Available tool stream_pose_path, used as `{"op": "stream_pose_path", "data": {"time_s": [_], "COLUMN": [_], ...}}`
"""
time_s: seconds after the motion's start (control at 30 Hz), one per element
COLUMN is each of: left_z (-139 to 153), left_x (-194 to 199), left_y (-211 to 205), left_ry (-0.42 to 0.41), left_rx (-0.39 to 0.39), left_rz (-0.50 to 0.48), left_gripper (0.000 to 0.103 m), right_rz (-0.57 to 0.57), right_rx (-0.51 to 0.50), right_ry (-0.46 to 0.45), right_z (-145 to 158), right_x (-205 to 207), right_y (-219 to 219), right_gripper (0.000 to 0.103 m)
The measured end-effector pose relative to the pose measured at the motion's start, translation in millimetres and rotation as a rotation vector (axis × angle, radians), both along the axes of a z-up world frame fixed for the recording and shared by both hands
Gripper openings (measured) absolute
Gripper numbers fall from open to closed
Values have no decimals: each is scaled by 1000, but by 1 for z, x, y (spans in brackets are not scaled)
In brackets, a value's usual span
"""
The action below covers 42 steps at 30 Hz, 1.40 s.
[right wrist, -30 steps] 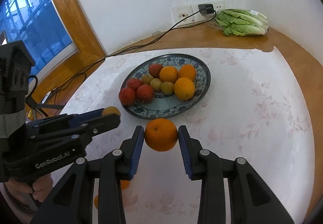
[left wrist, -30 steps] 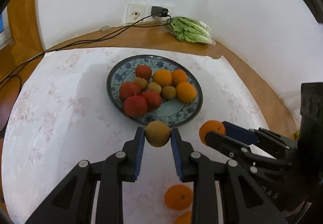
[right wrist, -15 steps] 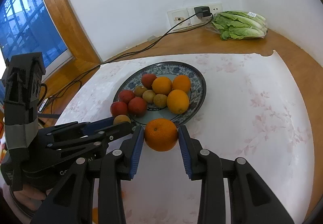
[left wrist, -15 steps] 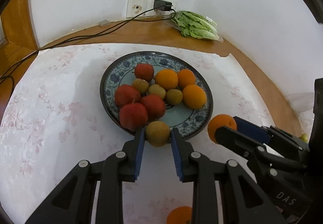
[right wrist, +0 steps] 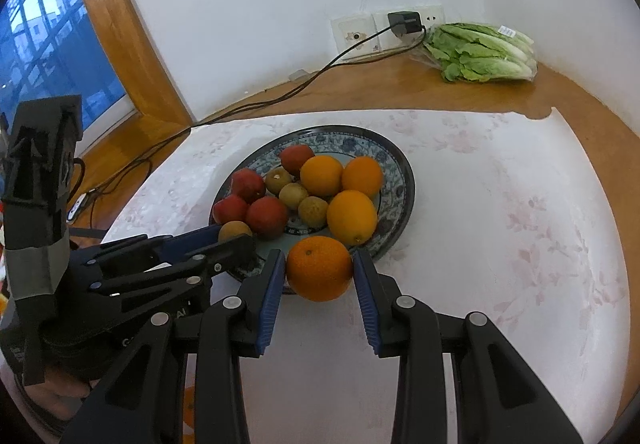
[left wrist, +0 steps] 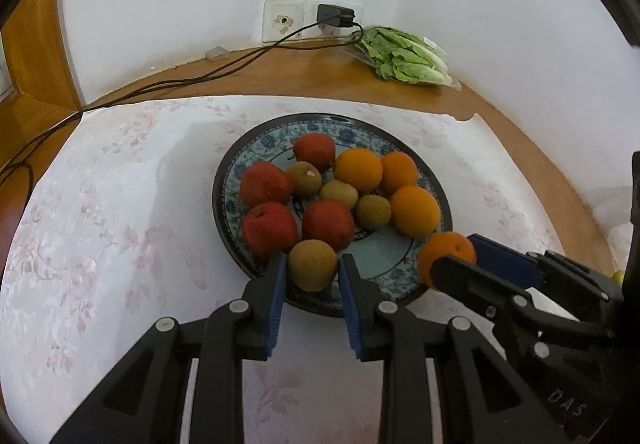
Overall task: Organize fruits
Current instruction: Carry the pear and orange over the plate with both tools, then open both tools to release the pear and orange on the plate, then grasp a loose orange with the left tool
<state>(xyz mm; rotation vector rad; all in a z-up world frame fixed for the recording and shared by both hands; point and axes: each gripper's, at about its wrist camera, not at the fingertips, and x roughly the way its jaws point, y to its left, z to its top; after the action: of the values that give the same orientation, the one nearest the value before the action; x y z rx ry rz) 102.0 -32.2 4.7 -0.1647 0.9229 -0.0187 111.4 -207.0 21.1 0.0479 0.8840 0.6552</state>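
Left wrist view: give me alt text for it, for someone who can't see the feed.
The left tool grips a brownish-yellow fruit over the near rim of a blue patterned plate already holding red, orange and small brown fruits. At right, the right tool holds an orange at the plate's edge. Behind lie a floral cloth, bagged lettuce and a wall charger.

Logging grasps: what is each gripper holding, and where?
Left gripper: brown fruit, pads on its sides. Right gripper: orange, also by its sides.
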Motion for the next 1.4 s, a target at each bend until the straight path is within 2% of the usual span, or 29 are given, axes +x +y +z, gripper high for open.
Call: {"op": "stream_pose_path", "data": {"time_s": [0.53,0.67,1.03,1.4], "left_z": [0,3,15,18], "left_x": [2,-2,-25,-58], "left_y": [3,3,3,2], "left_ry": [1,0,6,38], "left_rx": [-20,-29,-54,-94], "left_rz": [3,0,-4,-17], "left_gripper": [28,33,38,39], "right_rz": [-6,-17,-16,2], "right_rx": [17,18,26,13], "right_ry": [-12,-11,1,6], "right_z": [-2,-1,6,11], "right_x": [4,5,-10,-41], "right_y": [3,1,-5,-15], "right_gripper": [37,44,44,44]}}
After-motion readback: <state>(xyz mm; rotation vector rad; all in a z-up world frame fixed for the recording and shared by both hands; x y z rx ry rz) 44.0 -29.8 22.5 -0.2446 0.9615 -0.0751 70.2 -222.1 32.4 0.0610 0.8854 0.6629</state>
